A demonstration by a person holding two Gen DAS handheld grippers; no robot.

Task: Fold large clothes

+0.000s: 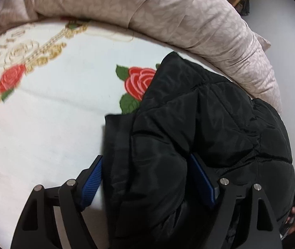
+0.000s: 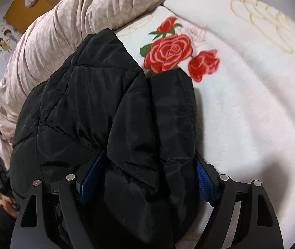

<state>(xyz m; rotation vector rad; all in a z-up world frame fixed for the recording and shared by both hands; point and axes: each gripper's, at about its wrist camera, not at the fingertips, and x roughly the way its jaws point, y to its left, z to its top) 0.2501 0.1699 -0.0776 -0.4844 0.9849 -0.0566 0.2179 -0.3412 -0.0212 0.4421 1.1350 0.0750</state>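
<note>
A black quilted puffer jacket (image 1: 199, 124) lies bunched on a white rose-print blanket (image 1: 43, 124). In the left wrist view my left gripper (image 1: 147, 182) has its blue-padded fingers (image 1: 92, 184) on either side of a thick fold of the jacket's left edge. In the right wrist view the jacket (image 2: 97, 108) fills the centre, and my right gripper (image 2: 147, 178) has its blue pads (image 2: 204, 178) on either side of a thick fold of its right edge. Both hold wide around bulky fabric.
A beige patterned duvet (image 1: 168, 10) is heaped along the far side of the bed, also in the right wrist view (image 2: 64, 27). The white blanket (image 2: 251, 103) spreads to the right. A wooden cabinet (image 2: 31, 6) and wall stickers stand beyond the bed.
</note>
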